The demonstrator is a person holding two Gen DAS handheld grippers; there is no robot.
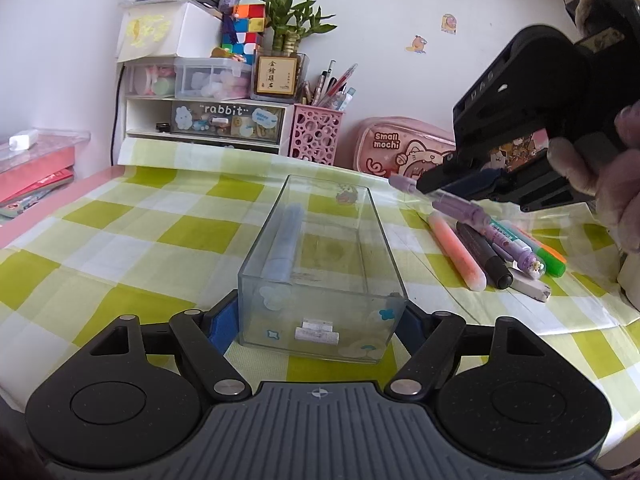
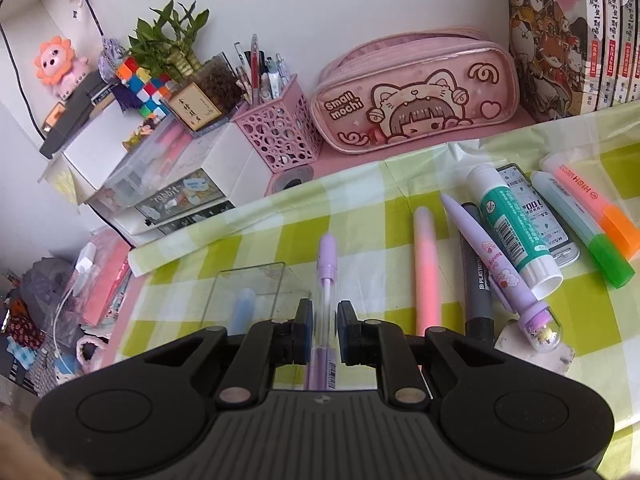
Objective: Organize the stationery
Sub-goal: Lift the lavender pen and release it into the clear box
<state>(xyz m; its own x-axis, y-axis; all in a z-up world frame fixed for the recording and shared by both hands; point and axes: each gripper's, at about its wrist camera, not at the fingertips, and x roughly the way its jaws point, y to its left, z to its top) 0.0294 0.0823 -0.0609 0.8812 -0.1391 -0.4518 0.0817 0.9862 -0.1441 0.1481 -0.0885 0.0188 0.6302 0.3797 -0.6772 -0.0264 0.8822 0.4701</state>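
A green-and-white checked cloth (image 1: 132,216) covers the desk, with open cloth left of the box and shelves, a pink pen cup (image 2: 278,136) and a pink pencil case (image 2: 416,92) along the wall. The clear rectangular box (image 1: 320,280) stands mid-cloth, a blue pen (image 1: 284,244) along its left wall; the left gripper (image 1: 320,312) clasps its near end. Right of it lies a row of pens and markers (image 2: 480,264). The right gripper (image 2: 325,316) pinches a lilac clear-barrelled pen (image 2: 327,276) just beside the box's right rim.
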